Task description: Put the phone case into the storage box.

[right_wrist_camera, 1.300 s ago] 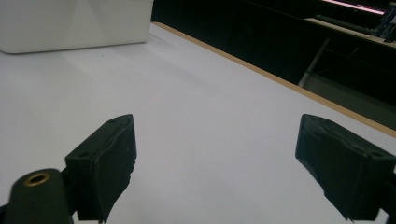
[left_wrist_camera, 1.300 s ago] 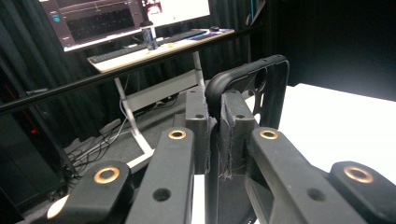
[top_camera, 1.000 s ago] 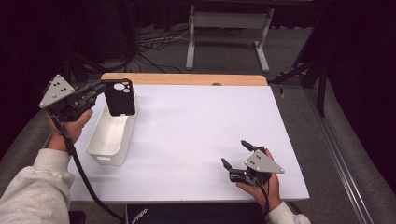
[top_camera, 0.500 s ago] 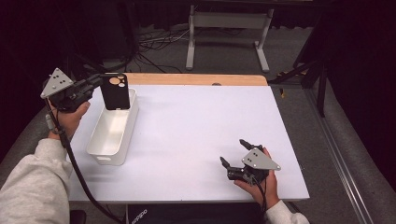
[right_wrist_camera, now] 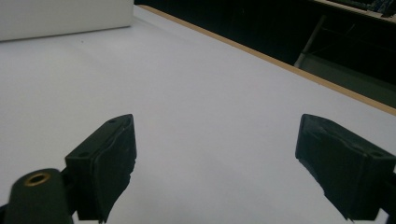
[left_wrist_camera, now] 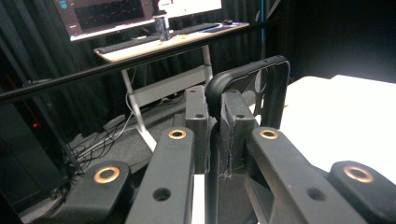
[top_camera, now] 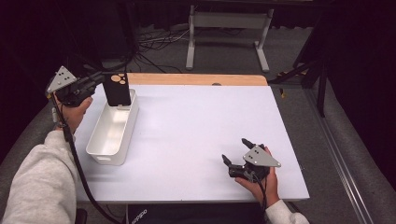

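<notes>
Black phone case (top_camera: 117, 88) clamped upright by its edge in left hand-held gripper (top_camera: 99, 82), hanging over far end of white bin (top_camera: 112, 130) below, right hand-held gripper (top_camera: 236, 158) wide open, empty, resting on white surface (top_camera: 196, 130)

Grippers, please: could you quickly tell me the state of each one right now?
Left gripper: closed on the black phone case, above the white bin.
Right gripper: open, holding nothing.

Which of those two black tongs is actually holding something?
The left tongs, raised over the far end of the white plastic bin, pinch a black phone case. The right tongs rest wide open, nothing between them, on the white table.
</notes>
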### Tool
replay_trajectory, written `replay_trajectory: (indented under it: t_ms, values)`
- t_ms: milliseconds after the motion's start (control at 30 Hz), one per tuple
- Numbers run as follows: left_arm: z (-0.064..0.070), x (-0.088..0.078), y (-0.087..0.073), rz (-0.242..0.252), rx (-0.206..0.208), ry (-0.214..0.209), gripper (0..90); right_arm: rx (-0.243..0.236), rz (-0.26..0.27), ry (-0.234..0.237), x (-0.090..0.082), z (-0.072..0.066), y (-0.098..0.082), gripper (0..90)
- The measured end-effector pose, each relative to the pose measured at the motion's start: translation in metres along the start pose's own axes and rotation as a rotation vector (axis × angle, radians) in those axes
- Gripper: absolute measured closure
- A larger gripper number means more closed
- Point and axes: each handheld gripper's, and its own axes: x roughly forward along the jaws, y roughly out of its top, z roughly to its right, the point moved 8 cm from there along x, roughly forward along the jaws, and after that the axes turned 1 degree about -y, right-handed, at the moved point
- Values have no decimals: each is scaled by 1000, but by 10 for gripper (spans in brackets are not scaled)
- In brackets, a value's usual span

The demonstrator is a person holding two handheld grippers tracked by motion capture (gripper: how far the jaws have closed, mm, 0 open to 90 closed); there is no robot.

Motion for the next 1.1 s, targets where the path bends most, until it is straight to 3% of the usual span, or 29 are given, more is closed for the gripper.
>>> replay_trajectory:
  t_ms: [233, 400, 500, 567, 600, 900, 1100]
  values:
    - [-8, 21, -16, -14, -13, -5, 836, 1, 1, -25, -3, 4, 0, 131]
    - [-11, 31, -26, -10, -32, -34, 836, 2, 2, -30, -5, 4, 1, 135]
    - [-16, 37, -30, -10, -32, -17, 836, -11, -9, -23, -4, 3, 0, 135]
    - [-18, 41, -33, -8, -40, -14, 836, 16, -6, -20, -3, 4, 0, 135]
    - [-19, 43, -35, -7, -43, -11, 836, 7, -6, -21, -3, 4, 0, 137]
    - [-24, 46, -50, -32, -58, -12, 835, 6, -20, -31, -1, 5, 0, 140]
    - [-24, 44, -57, -13, -82, -21, 834, 5, -20, -28, 0, 4, 0, 141]
